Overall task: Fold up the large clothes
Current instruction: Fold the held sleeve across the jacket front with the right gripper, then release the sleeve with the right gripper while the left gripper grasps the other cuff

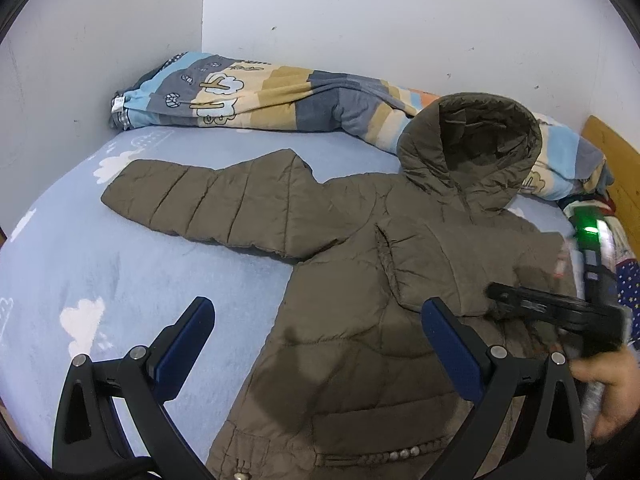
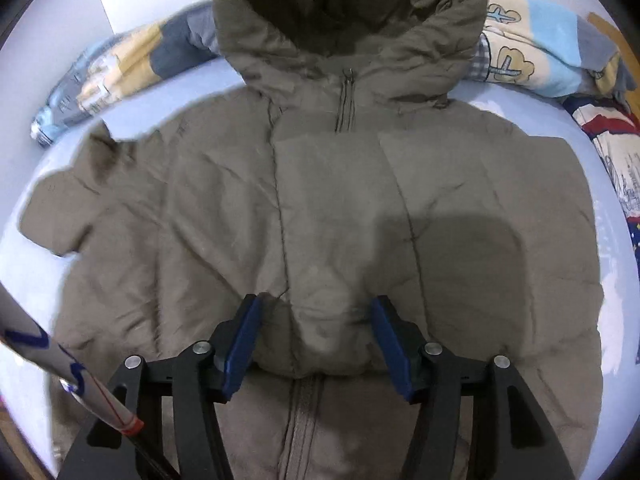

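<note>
Nearest in the left wrist view, the left gripper [image 1: 318, 344] hangs with its blue-padded black fingers spread wide and nothing between them, one finger over the bedsheet and the other over the lower body of the coat. In the right wrist view the right gripper [image 2: 316, 338] has its jaws partly apart, with a bunched fold of the coat's cuff sitting between the blue pads [image 2: 242, 344]; whether the pads actually press the fabric I cannot tell.

The olive-brown quilted hooded puffer coat [image 1: 360, 280] lies front-up on the light blue bedsheet with white cloud prints [image 1: 80, 264]. Its right sleeve [image 2: 336, 220] is folded in across the chest, ending at the right gripper just above the zip [image 2: 304, 420]. Its other sleeve [image 1: 208, 200] stretches out flat across the sheet, away from the body. At the right edge of the left wrist view, the right gripper's black body shows a lit green light [image 1: 588, 228], with the person's hand [image 1: 612, 384] wrapped around it.

Farther back, the hood [image 1: 472, 148] stands open and rests against a rolled quilt striped in blue, grey and beige with cartoon tree prints [image 1: 248, 92], which lies along the white wall [image 1: 400, 12]. A red, white and navy star-patterned cloth [image 2: 616, 148] lies at the bed's right edge
</note>
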Available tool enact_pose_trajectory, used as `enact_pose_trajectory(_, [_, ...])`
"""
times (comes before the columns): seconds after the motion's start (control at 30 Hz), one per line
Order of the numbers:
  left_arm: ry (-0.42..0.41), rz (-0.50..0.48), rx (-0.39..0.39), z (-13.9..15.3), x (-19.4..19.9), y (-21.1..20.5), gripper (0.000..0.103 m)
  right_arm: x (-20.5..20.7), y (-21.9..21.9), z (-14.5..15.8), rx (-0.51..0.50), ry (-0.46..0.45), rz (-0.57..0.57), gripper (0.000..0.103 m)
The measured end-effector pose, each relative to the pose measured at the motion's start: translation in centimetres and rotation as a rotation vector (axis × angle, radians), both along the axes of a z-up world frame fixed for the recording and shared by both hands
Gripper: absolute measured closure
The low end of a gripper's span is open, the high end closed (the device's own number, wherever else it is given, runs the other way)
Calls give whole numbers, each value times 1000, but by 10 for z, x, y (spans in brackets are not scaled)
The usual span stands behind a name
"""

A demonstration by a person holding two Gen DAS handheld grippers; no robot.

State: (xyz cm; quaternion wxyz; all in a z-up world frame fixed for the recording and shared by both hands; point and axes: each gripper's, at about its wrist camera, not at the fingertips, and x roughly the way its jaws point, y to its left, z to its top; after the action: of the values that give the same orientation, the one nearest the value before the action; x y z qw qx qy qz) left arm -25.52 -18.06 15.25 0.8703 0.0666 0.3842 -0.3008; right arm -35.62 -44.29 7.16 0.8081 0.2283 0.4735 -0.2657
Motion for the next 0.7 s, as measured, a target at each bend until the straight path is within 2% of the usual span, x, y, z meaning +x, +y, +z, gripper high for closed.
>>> enact_pose_trajectory(0.17, [11, 8, -9, 2, 0, 3, 0, -43, 26, 33, 38, -72, 15, 41])
enact_pose_trajectory(0.43, [4, 21, 3, 0, -1, 7, 0, -138, 103, 51, 96, -123, 61, 41])
enact_pose_trajectory(0.57, [-8, 37, 50, -8, 2, 6, 0, -156, 115, 48, 122, -160, 57, 41])
enact_pose_trajectory(0.7, [1, 73, 68, -14, 11, 12, 0, -154, 102, 41, 104, -155, 36, 41])
